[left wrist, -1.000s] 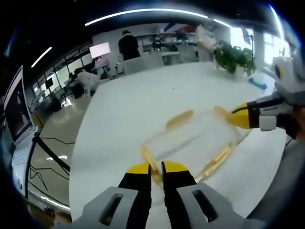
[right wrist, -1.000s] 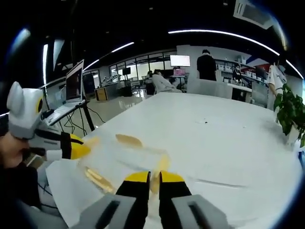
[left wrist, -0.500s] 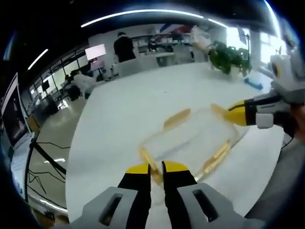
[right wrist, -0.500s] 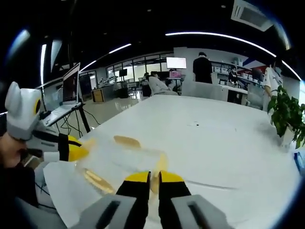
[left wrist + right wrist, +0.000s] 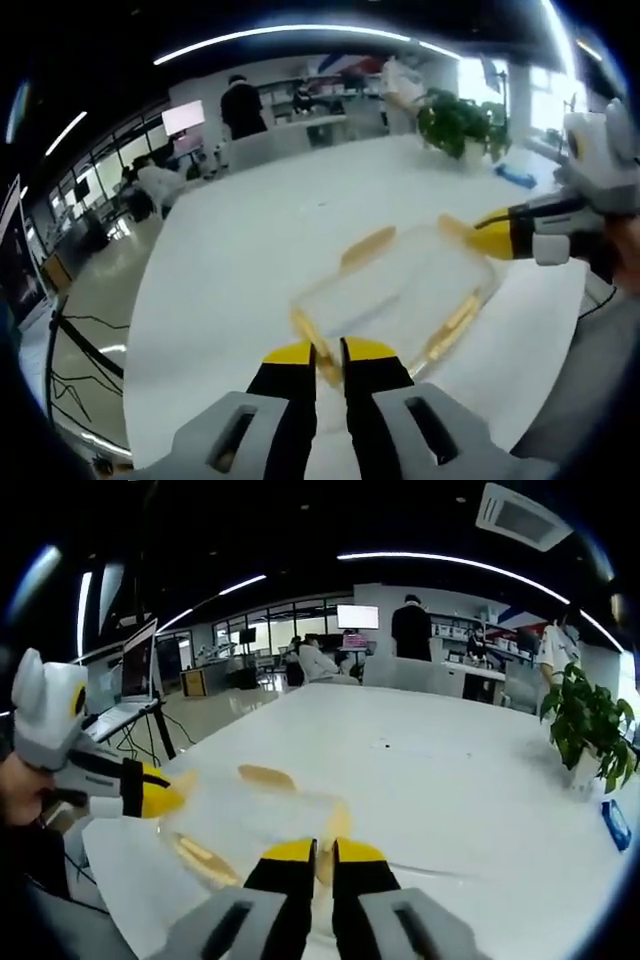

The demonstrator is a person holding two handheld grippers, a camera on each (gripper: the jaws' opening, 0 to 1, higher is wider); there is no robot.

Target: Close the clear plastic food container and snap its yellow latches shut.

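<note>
A clear plastic food container lies lengthwise on the white table, with yellow latches along its sides. My left gripper is shut on the yellow latch at the near short end. The right gripper reaches in from the right and pinches the latch at the far end. In the right gripper view the container looks faint, with a side latch beyond it. There my right gripper is shut on an end latch, and the left gripper holds the opposite end.
A potted plant and a small blue object stand at the table's far right. People sit and stand beyond the far edge. A laptop on a stand is off the table's left side, with cables on the floor.
Both views have swung a little, so the room has slid sideways. The container and both grippers keep the same hold on its two ends.
</note>
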